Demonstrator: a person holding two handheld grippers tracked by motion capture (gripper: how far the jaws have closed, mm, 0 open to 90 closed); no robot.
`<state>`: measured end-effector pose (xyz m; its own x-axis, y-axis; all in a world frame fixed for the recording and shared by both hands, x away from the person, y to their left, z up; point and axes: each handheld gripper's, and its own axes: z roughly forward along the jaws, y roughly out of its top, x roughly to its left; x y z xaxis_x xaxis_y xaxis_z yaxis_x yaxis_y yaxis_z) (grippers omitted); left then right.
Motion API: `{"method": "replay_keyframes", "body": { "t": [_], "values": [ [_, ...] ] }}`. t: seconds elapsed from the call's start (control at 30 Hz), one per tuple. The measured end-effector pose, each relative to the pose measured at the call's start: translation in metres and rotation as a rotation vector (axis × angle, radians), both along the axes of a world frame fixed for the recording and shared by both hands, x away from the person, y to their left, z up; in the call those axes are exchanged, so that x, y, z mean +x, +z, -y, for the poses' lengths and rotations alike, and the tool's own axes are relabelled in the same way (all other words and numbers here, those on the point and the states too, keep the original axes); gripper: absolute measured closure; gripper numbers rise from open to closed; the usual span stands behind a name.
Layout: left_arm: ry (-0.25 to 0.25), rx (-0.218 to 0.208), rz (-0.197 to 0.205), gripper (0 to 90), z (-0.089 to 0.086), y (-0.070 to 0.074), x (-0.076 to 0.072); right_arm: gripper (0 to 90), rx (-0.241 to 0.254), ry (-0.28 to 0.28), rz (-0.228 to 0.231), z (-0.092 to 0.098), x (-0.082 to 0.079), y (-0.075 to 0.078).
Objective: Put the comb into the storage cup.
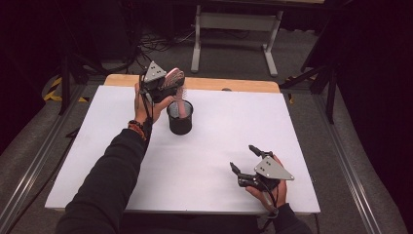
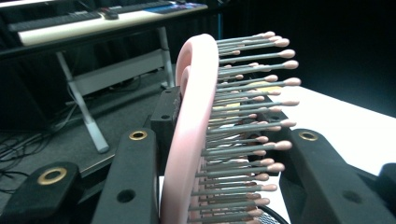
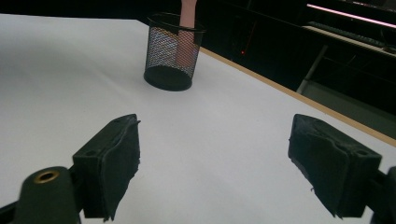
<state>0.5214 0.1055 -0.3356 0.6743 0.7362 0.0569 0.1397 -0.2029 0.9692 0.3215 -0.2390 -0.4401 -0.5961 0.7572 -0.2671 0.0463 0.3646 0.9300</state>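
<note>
Hairbrush (image 2: 194, 135) clamped in left gripper (image 1: 163, 83); we lower its handle straight into cup (image 1: 179, 118), right gripper (image 1: 249, 162) open.

One hairbrush (image 2: 196, 130), one mesh cup (image 1: 180, 118)

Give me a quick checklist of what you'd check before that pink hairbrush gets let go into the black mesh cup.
1. Left hand-held gripper grips the hairbrush by its head: ok.
2. Handle is already inside the cup: ok.
3. Cup stands upright on the table: ok.
4. Handle has reached the cup's bottom: cannot tell.
5. Right hand-held gripper is open and well away from the cup: ok.
6. Nothing else is in the cup to block the handle: cannot tell.
</note>
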Motion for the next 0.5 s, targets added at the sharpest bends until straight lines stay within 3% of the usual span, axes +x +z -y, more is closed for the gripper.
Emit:
{"method": "replay_keyframes", "body": {
  "t": [0.3, 0.5],
  "values": [
    [-0.004, 0.021, -0.030, 60.9, 0.006, -0.009, 0.001, 17.5, -0.008, 0.010, -0.009, -0.001, 0.000, 0.000],
    [-0.018, -0.017, -0.053, 60.6, 0.001, -0.015, 0.003, 18.0, -0.011, 0.014, -0.011, -0.001, 0.001, 0.000]
  ]
}}
